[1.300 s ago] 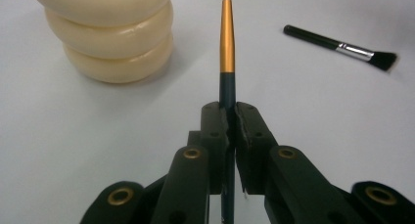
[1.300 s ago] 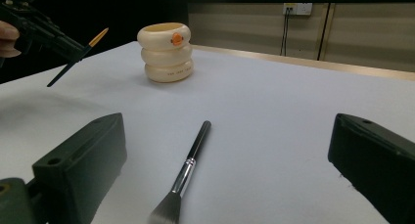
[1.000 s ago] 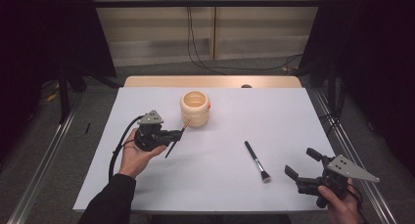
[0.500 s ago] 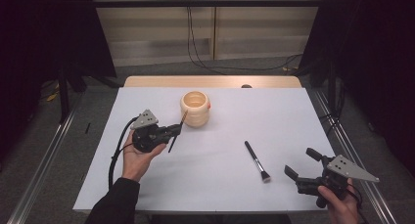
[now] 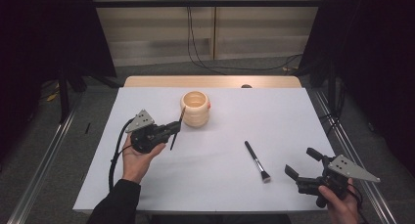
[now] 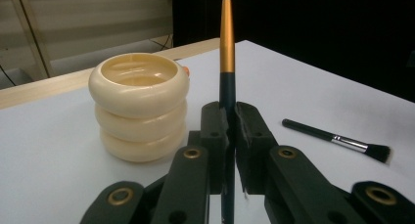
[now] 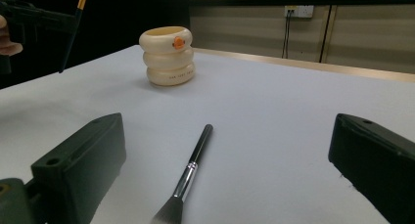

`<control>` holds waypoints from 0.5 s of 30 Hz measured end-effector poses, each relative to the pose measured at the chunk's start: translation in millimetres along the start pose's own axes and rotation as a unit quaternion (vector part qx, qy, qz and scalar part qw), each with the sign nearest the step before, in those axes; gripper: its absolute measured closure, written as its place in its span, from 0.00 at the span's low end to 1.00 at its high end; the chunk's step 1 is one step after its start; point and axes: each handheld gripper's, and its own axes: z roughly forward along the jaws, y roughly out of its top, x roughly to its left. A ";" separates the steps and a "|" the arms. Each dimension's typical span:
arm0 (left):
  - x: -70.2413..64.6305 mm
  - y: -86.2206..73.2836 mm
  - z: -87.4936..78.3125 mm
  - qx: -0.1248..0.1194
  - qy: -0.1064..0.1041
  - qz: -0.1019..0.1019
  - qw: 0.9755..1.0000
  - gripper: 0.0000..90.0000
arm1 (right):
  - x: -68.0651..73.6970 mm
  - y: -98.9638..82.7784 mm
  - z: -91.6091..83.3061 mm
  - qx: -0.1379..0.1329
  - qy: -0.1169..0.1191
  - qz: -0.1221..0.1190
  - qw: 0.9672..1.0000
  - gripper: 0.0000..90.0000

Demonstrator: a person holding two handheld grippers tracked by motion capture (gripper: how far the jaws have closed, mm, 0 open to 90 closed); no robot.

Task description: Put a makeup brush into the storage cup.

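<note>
Left gripper (image 5: pixel 175 127) was clamped on a slim gold-and-black pencil (image 6: pixel 226 48), held just left of the cream ribbed holder (image 5: pixel 195 108) on the counter (image 5: pixel 274 116). Right gripper (image 5: pixel 302 168) sat open near the makeup brush (image 5: pixel 257 161), holding nothing. Best approach: lift tip above holder rim, center over mouth, lower straight, then release

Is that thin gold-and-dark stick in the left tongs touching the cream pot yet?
Apart. In the left gripper view, the stick stands upright, clamped in the left tongs, with bare table between it and the cream pot.
</note>
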 end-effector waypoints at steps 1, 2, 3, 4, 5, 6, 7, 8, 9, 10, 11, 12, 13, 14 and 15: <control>0.7 0.3 -0.2 -0.003 -0.002 -0.001 1.000 0.93 | -0.1 0.0 -0.1 0.000 0.002 0.000 1.000 0.00; 1.6 0.6 -0.6 -0.003 -0.001 0.000 1.000 0.93 | -0.1 -0.3 0.2 0.000 0.003 -0.002 1.000 0.00; 2.8 1.0 -0.7 -0.003 -0.003 0.000 1.000 0.93 | -0.2 -0.4 0.2 0.001 0.004 -0.006 1.000 0.00; 2.2 1.0 -0.3 -0.008 0.002 -0.007 1.000 0.93 | -0.1 -0.4 0.3 0.000 0.003 -0.007 1.000 0.00; 2.9 1.4 -0.2 -0.009 0.000 -0.008 1.000 0.93 | 0.3 -0.2 0.3 -0.001 0.004 -0.003 1.000 0.00; 3.7 1.9 -0.3 -0.008 0.001 -0.005 1.000 0.93 | 0.1 -0.1 0.4 -0.003 0.003 -0.005 1.000 0.00; 3.9 2.6 -0.1 -0.008 0.004 -0.006 1.000 0.93 | 0.1 -0.2 0.4 -0.003 0.005 -0.007 1.000 0.00; 4.6 3.1 0.0 -0.009 0.005 -0.001 1.000 0.93 | 0.0 -0.4 0.3 -0.003 0.007 -0.008 1.000 0.00; 4.9 3.7 0.1 -0.009 0.004 0.000 1.000 0.93 | 0.0 -0.3 0.3 -0.003 0.009 -0.007 1.000 0.00; 5.0 4.5 0.3 -0.011 0.004 0.000 1.000 0.93 | 0.2 -0.3 0.4 -0.004 0.009 -0.007 1.000 0.00; 4.8 5.6 0.6 -0.012 0.007 0.001 1.000 0.93 | 0.4 -0.4 0.4 -0.005 0.008 -0.007 1.000 0.00; 5.5 6.9 0.8 -0.009 0.004 0.005 1.000 0.93 | 0.8 -0.5 0.4 -0.005 0.008 -0.004 1.000 0.00; 5.1 8.1 2.1 -0.011 0.003 0.004 1.000 0.93 | 0.8 -0.6 0.4 -0.006 0.008 -0.004 1.000 0.00; 6.1 9.5 2.4 -0.006 0.004 0.012 1.000 0.93 | 0.8 -0.6 0.5 -0.007 0.008 -0.003 1.000 0.00; 6.3 10.4 3.8 -0.014 -0.003 0.004 1.000 0.93 | 0.9 -0.7 0.6 -0.007 0.008 -0.003 1.000 0.00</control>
